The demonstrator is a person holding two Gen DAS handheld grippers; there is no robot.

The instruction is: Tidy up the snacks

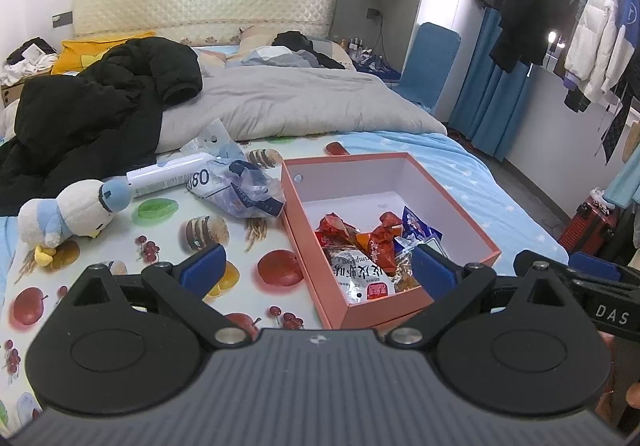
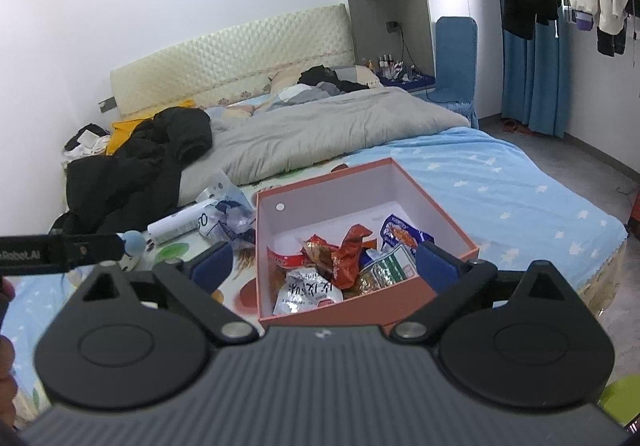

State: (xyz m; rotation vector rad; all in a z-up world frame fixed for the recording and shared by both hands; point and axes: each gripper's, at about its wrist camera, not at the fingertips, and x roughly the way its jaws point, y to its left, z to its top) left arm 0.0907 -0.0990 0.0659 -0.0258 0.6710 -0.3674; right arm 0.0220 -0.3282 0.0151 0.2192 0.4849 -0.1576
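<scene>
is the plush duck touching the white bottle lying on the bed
Touching. In the left wrist view the plush duck's blue cap rests against the near end of the white bottle, with no gap between them.

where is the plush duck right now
The plush duck lies on the fruit-print cloth at the left wrist view's left side, beside the white tube, left of the orange box.

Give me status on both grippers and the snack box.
Left gripper open, empty. Right gripper open, empty. Snack packets inside open salmon-pink cardboard box. Crumpled clear plastic bag lies beside box, not blocking.
</scene>
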